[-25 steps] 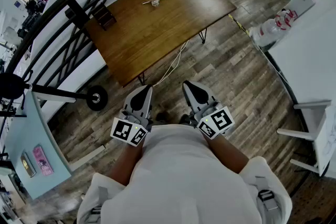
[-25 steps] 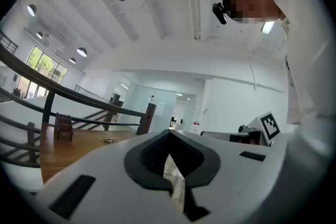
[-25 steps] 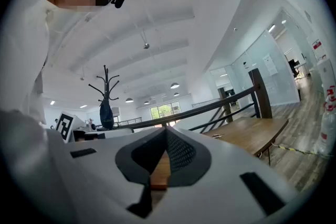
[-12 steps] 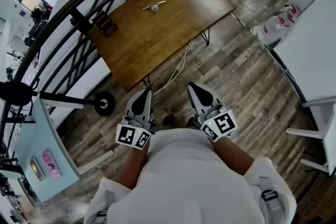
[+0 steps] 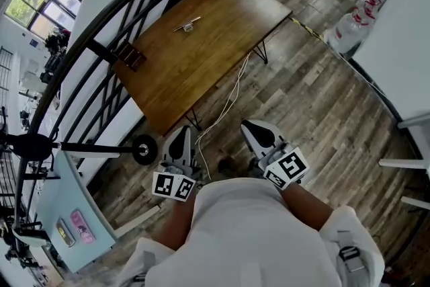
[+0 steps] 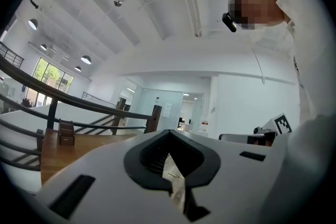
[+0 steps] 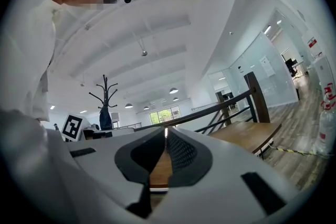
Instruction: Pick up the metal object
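The pick-up has not begun. The rectangular brown wooden table (image 5: 201,57) stands well ahead of the person across the plank floor, and both tools are held low against the body, far from it. The whole approach, the reach and the grasp are still to do.

The left gripper (image 5: 179,136), grey-white with dark pads, has its jaws together at the tips and nothing between them. The right gripper (image 5: 255,128) is the same kind. Its jaws are all but together and just starting to open, and they too are empty.

The small silver metal object (image 5: 186,26), a slim bar with a blockier part near its middle, lies flat on the far half of the table, near the black railing side. In the head view its long axis runs from lower left to upper right, roughly along the table's long edge. It is too small to tell which end leads.
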A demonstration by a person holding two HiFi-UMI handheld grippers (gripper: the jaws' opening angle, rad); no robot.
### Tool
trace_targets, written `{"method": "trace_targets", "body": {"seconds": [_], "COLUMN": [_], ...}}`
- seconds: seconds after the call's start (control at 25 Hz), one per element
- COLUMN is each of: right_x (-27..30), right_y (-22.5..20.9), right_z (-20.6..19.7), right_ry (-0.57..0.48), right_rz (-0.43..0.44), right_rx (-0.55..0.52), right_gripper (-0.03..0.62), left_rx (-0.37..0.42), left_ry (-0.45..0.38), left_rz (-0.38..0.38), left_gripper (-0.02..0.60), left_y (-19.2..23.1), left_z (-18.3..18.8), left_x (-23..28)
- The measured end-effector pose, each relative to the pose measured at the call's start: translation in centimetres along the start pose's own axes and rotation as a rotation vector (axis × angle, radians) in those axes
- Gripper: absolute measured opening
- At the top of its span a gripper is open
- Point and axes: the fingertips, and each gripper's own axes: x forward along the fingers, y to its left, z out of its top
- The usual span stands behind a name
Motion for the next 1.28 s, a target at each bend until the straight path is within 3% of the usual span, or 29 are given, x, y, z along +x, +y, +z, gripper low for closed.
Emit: {"method": "trace_targets", "body": {"seconds": [0.12,0.24,0.48,0.84,1.12,1.28], "right_x": [-1.5,-2.3,-2.4,3.3,11.6,17.0], "right_y": [-2.1,-3.8,-4.0,-7.6,-10.4,-12.0], "right_z": [-0.4,-1.3,-3.1,-3.7,-2.0,-0.6], "right_ry": [0.003,0.024,0.064,0.101,0.147,0.147], "right_rz": [-0.035,-0.055,-0.025,-0.026,0.01,0.023], "right_rx": [0.038,0.085,0.148,0.147,0.107,0.084], "right_gripper": [0.026,0.026,0.026,0.025,0.025,0.025], "left_rx": [-0.002,-0.071,-0.12,-0.164,-0.196,-0.207], "left_ry": [0.02,0.041,0.081,0.069,-0.011,-0.04], "left_rz": [-0.012,-0.02,0.007,0.044,0.059,0.02], "left_gripper": [0.012,0.012,0.012,0.012,0.012,0.012], "left_y": [-1.6,-2.8,-2.6,3.4,10.5,13.7], "left_z": [-1.1,-2.8,-4.8,-6.1,-3.3,-1.1], "left_x": [0.8,1.3,1.3,6.0,12.3,16.0]}}
